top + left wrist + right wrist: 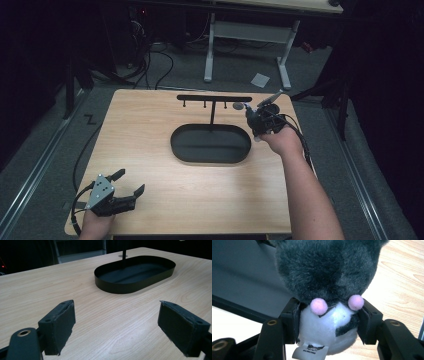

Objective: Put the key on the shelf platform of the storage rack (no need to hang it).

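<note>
Pale wood-grain table (pixel 200 200) carried everything. Nearest, at about seven o'clock, the left gripper (pixel 131 182) rested with its jaws spread wide and empty. Farther off, at centre, sat the black oval metal tray (pixel 210 157) with its hook stand (pixel 214 98). At one o'clock the right gripper (pixel 251 118) had its jaws clamped on a grey-and-white plush toy (pixel 327 280); hanging or placing it seemingly remained.
</note>
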